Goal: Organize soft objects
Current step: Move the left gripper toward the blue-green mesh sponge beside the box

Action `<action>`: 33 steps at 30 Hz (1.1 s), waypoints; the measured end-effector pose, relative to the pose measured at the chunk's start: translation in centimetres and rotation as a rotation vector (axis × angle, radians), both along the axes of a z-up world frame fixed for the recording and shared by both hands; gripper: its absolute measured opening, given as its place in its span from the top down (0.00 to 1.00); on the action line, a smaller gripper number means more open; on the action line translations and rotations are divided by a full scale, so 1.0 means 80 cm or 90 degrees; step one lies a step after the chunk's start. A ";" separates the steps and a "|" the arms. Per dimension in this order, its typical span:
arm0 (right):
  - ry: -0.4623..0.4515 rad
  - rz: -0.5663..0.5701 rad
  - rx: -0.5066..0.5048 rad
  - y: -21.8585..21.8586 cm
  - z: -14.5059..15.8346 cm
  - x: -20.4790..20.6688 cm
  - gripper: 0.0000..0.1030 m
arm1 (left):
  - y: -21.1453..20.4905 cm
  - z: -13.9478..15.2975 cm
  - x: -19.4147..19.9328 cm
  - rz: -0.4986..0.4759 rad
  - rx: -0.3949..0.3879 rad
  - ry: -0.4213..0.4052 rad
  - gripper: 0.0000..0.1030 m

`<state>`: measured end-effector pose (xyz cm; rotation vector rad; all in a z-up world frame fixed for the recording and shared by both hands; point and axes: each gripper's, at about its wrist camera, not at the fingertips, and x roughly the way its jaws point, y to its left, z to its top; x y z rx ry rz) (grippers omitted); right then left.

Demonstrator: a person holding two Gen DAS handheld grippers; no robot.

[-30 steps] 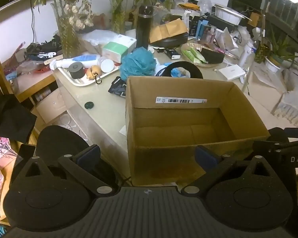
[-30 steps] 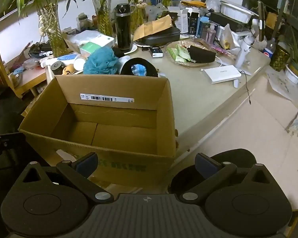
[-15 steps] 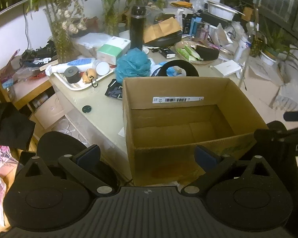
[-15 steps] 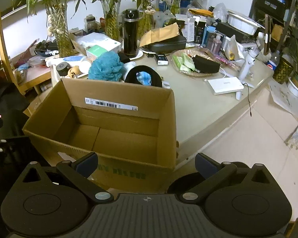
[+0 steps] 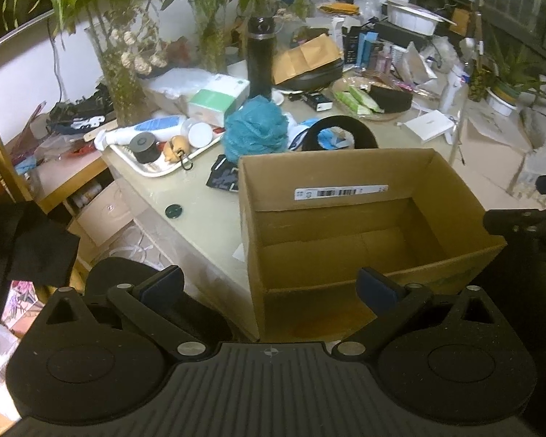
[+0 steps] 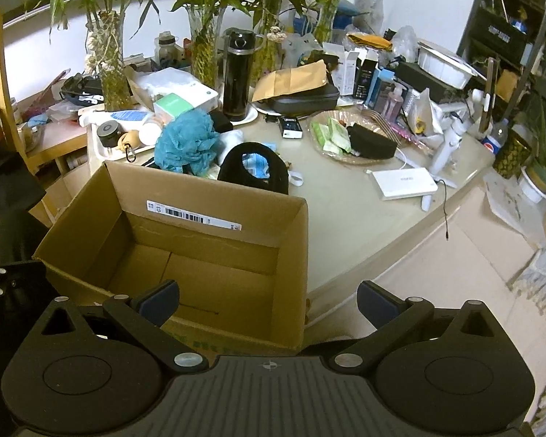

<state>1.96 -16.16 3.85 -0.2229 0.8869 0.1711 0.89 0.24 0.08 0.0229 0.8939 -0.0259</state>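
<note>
At the near edge of the worktop point(image 5: 200, 225) stands an open cardboard box point(image 5: 345, 247), empty inside, and just beyond its far wall, at about eleven o'clock in the left wrist view, sits the teal bath pouf point(image 5: 255, 129) — the plainest of the soft things to be sorted. It looks very light and springy, a bunched mesh ball that should squash under any pinch and is unlikely to slip or break; taking a good bite into the middle of the ruffles seems safer than nipping a loose outer fold, which might only stretch. A black padded ring point(image 5: 340, 133) with something blue lying in its opening rests just beside the pouf at twelve o'clock, touching or nearly touching the box wall, and probably handles best by its rim. The left gripper point(image 5: 271, 284) hovers low before the box with its fingers spread wide and nothing between them; the right gripper point(image 6: 267, 296) is likewise wide open and empty, hanging over the box's near right corner. The left view alone shows the dark patterned pouch point(image 5: 224, 178) lying flat at the box's far left corner and the small dark disc point(image 5: 173, 211) on bare worktop; the right view alone shows the ring's full outline point(image 6: 254, 171), the white flat box point(image 6: 404, 184) at two o'clock, and the worktop's curved right edge.
</note>
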 end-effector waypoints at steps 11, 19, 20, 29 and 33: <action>0.003 0.010 0.016 -0.019 -0.012 0.017 0.00 | 0.006 0.004 0.009 0.025 -0.011 -0.001 0.00; -0.023 -0.026 0.009 -0.036 -0.021 0.036 0.00 | 0.004 0.006 0.019 0.076 -0.019 -0.018 0.00; -0.023 -0.025 0.005 -0.037 -0.022 0.037 0.00 | 0.003 0.005 0.021 0.076 -0.020 -0.013 0.00; -0.022 -0.018 0.020 -0.052 -0.034 0.048 0.00 | 0.007 0.001 0.024 0.082 -0.026 -0.020 0.00; -0.010 -0.026 0.045 -0.058 -0.038 0.052 0.00 | 0.009 -0.002 0.029 0.068 -0.007 -0.021 0.00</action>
